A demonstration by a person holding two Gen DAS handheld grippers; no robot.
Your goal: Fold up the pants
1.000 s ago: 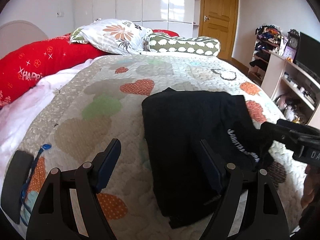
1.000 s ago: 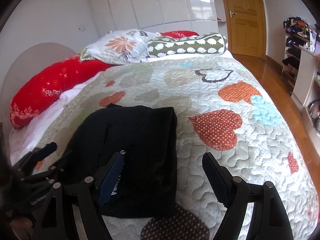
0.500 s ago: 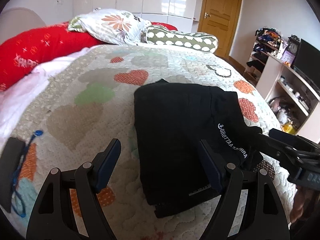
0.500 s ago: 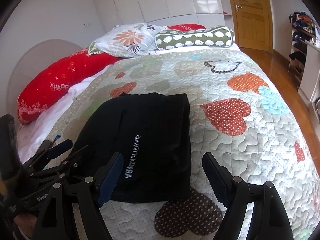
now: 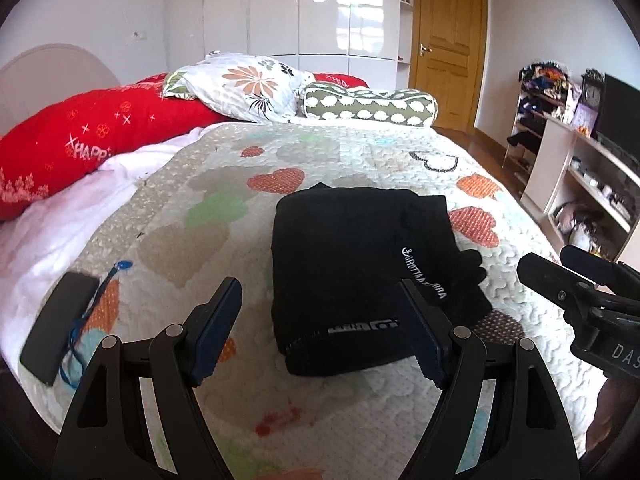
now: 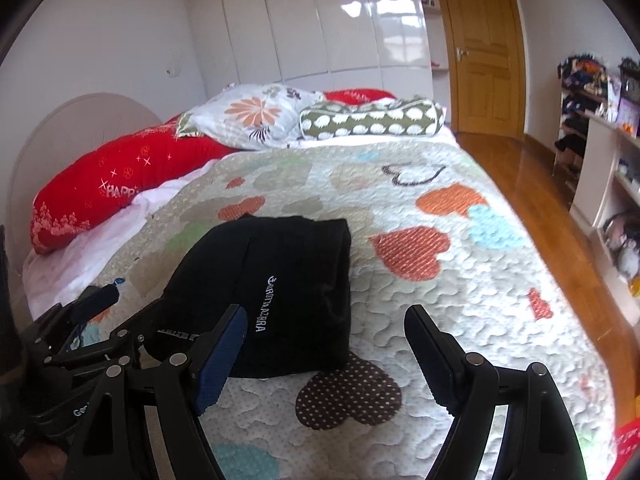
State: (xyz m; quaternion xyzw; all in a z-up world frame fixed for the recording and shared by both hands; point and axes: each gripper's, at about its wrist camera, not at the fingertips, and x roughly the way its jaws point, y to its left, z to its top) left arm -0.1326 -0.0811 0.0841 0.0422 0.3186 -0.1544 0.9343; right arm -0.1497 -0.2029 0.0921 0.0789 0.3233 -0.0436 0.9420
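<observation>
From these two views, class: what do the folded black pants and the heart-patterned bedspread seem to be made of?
Folded black pants: probably soft matte knit, with a ribbed hem and white lettering. Heart-patterned bedspread: quilted fabric, likely cotton; puckered wavy stitching, dull finish.

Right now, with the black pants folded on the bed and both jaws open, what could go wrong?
The black pants lie folded on the quilt, but a loose flap pokes out at their right edge; it could spread and spoil the fold. The left gripper and right gripper hover open just above, so a careless pass might snag the bundle. The phone sits near the bed's edge.
</observation>
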